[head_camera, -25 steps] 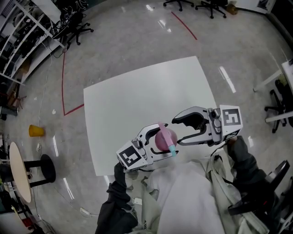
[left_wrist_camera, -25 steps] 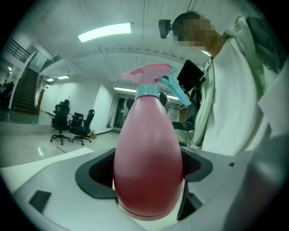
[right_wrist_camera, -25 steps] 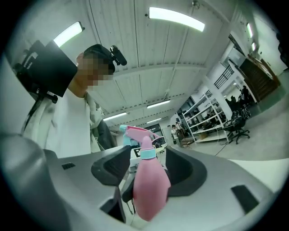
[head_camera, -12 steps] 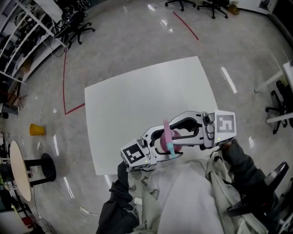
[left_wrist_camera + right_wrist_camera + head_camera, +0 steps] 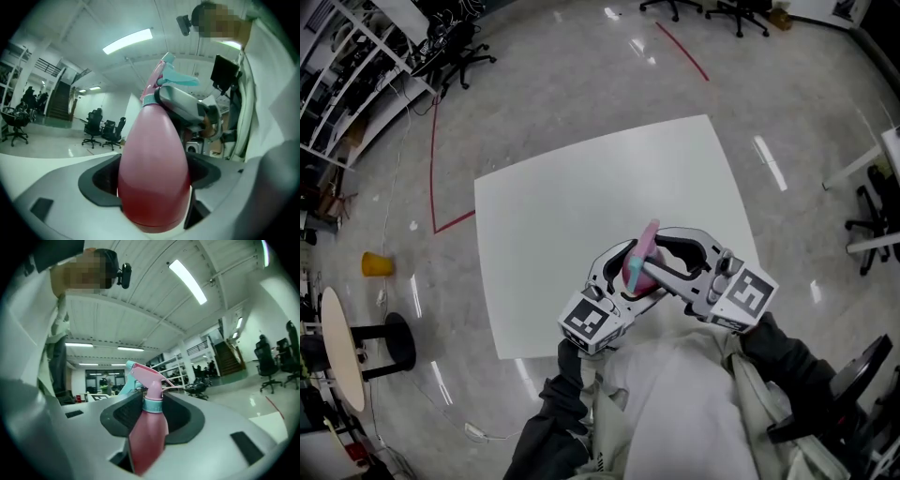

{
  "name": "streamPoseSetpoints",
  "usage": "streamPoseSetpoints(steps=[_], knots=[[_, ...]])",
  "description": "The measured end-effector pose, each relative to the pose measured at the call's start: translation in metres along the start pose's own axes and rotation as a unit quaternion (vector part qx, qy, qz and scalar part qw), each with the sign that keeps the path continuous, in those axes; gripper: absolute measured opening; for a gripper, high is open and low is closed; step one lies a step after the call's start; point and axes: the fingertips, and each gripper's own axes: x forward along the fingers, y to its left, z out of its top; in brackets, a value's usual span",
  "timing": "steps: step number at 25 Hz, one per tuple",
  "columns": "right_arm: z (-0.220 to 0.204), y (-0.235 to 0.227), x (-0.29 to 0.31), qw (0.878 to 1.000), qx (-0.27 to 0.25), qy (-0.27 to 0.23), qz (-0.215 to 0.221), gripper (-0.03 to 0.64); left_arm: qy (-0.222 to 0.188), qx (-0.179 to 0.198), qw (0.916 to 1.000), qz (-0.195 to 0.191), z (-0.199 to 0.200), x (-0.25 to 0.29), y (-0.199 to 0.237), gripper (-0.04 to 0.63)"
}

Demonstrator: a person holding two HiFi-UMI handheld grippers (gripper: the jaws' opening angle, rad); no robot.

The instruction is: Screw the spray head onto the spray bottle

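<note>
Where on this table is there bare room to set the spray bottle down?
The white table looks bare all over: the far half toward the red floor line, the left side toward the yellow object. Crowded only above the near edge, where the left claw grips the spray bottle and the right claw has just closed on its neck.

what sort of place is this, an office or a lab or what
Probably a large open lab or office hall: wheeled office chairs stand about, metal shelving lines one side, and a red tape line marks the polished floor.
</note>
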Motion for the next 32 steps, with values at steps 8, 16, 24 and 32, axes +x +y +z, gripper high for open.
streamPoseSetpoints(steps=[8, 16, 24, 32], knots=[[0.013, 0.038, -0.015, 0.97, 0.086, 0.007, 0.229, 0.302, 0.011, -0.008, 0.9795, -0.201, 0.012, -0.035, -0.063, 0.426], [0.032, 0.055, -0.022, 0.952, 0.092, -0.023, 0.293, 0.13, -0.004, -0.035, 0.9727, -0.229, 0.021, -0.024, -0.068, 0.426], [0.015, 0.02, -0.006, 0.991, 0.049, -0.005, 0.121, 0.128, 0.021, 0.026, 0.9969, -0.072, 0.005, -0.013, -0.018, 0.426], [-0.013, 0.003, -0.003, 0.999, 0.024, 0.023, -0.005, 0.122, 0.069, 0.097, 0.9916, 0.053, -0.022, -0.001, 0.012, 0.426]])
